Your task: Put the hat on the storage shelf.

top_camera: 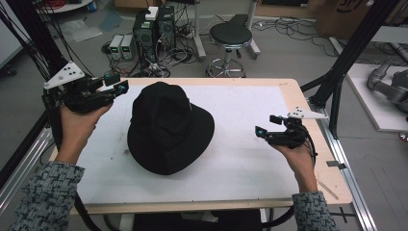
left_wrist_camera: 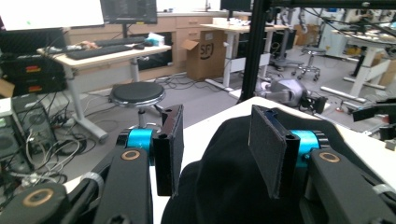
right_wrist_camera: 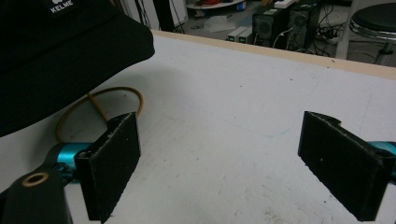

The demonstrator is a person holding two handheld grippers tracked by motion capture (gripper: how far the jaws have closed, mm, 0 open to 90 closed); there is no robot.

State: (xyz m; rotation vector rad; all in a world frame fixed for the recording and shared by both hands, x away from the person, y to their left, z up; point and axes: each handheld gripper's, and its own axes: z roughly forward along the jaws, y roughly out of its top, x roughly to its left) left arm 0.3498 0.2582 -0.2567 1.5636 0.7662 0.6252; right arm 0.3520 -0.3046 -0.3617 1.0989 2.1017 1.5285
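**High view: black hat mid-desk, both grippers standing off**

High view: black bucket hat [top_camera: 169, 127] lying crown up near the middle of the white-topped desk [top_camera: 250, 159], brim spread flat on the surface. Left gripper [top_camera: 122, 87] held off the desk's left edge, just beside the crown; fingers [left_wrist_camera: 169, 149] parted with nothing between them, aimed across the top of the hat. Right gripper [top_camera: 260, 131] well apart from the brim on the right, low over bare desk; fingers [right_wrist_camera: 112, 165] spread wide, empty.

Right gripper view: brim edge lifted slightly off the surface, a small white label [right_wrist_camera: 62, 5] on the side of the crown, and a thin tan loop [right_wrist_camera: 98, 112] lying on the desk partly under the brim.

Handling, as a judgement: soft fabric, light, floppy, not fragile; likely to sag and fold once lifted, not slippery against padded fingers. Best hold probably a pinch on the brim edge, at opposite sides if both grippers share the load; a crown pinch would likely just bunch the cloth.
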